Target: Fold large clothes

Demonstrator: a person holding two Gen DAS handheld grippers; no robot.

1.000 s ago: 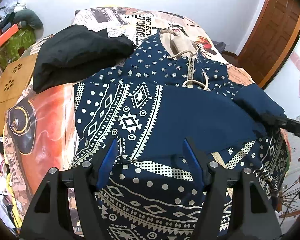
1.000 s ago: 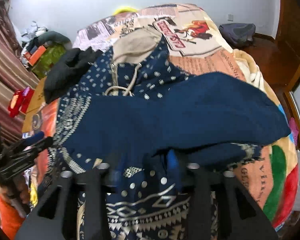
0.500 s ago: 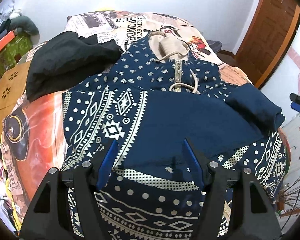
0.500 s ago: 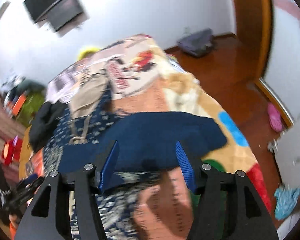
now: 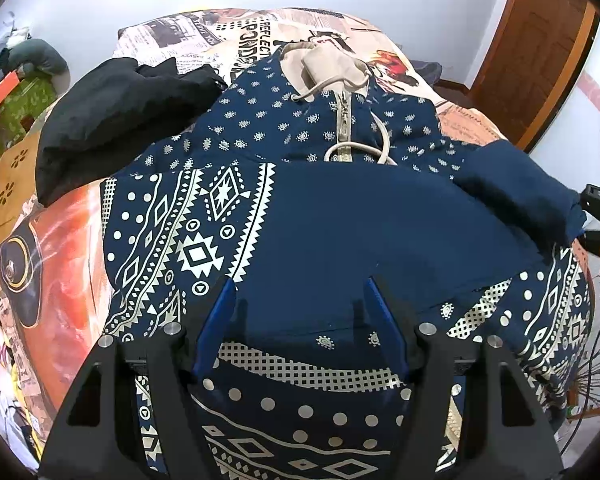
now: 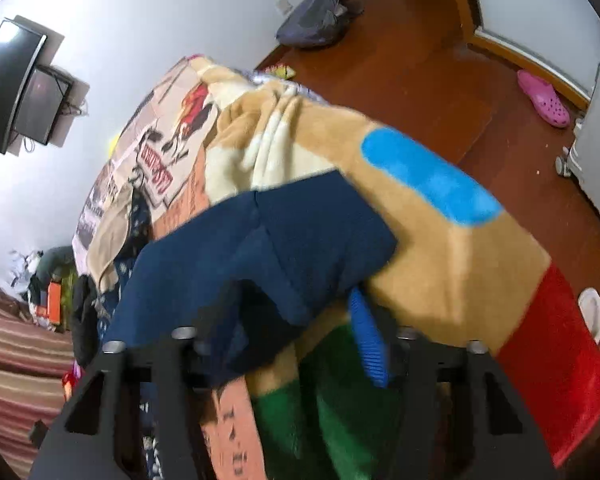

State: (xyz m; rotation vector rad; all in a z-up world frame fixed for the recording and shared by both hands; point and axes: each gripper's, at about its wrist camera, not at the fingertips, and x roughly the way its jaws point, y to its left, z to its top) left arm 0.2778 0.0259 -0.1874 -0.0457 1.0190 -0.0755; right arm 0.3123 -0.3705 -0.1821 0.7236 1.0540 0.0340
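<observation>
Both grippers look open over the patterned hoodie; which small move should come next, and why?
Probably close the right gripper on the plain navy sleeve. That sleeve sticks out over the blanket past the hoodie, and its edge already lies between the open fingers.

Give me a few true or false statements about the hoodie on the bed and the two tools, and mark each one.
1. The navy patterned hoodie lies spread on the bed. True.
2. The left tool is clamped on the hoodie. False: it is open, fingers apart above the fabric.
3. A black garment lies beside the hoodie's shoulder. True.
4. The plain navy sleeve hangs off the bed. False: it is folded across the hoodie's front.
5. A pink clog sits on the floor. True.
</observation>
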